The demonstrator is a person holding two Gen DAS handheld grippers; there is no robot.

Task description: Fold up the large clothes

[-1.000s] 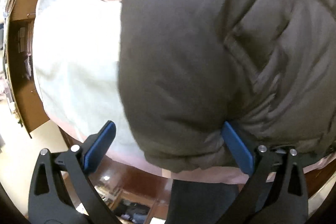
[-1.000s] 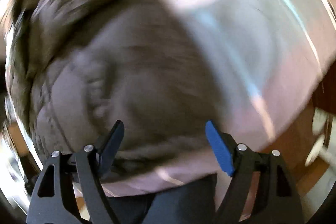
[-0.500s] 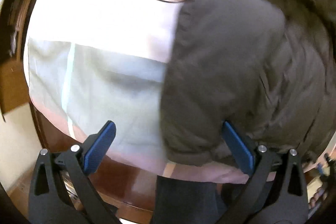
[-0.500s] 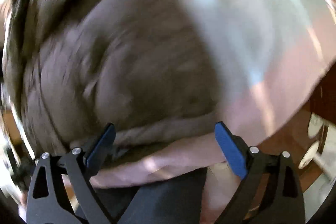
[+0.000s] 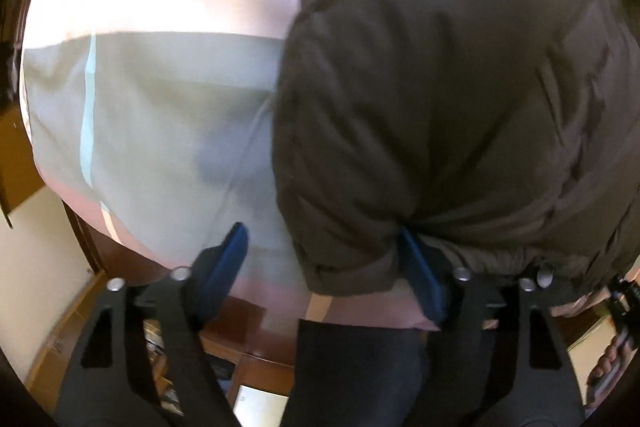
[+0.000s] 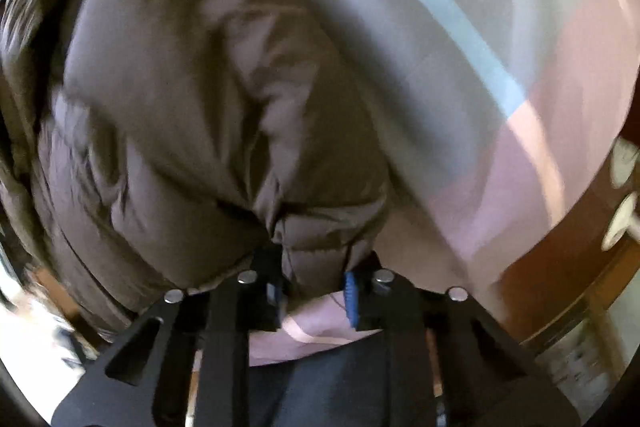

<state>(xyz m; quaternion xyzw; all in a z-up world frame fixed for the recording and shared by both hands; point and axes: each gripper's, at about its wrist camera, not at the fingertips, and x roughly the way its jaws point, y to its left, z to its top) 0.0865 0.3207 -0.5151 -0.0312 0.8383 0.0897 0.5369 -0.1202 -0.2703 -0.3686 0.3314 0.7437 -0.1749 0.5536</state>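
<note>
A dark brown puffer jacket [image 5: 440, 87] lies on a table covered with a pale grey and pink cloth [image 5: 160, 107]. In the left wrist view my left gripper [image 5: 324, 267] is partly closed around the jacket's near hem, its blue pads [image 5: 228, 259] still apart; the right pad is tucked under the fabric. In the right wrist view the jacket [image 6: 200, 87] fills the left half. My right gripper [image 6: 312, 287] is shut on a bunched fold of the jacket's near edge.
The cloth [image 6: 500, 67] hangs over a wooden table edge [image 6: 560, 267]. A person's dark trousers [image 5: 360, 375] stand close against the near edge. Wooden furniture [image 5: 16, 155] and floor show at far left.
My right gripper closed from wide open onto the jacket's near edge. My left gripper's jaws narrowed around the hem and the view shifted over the table.
</note>
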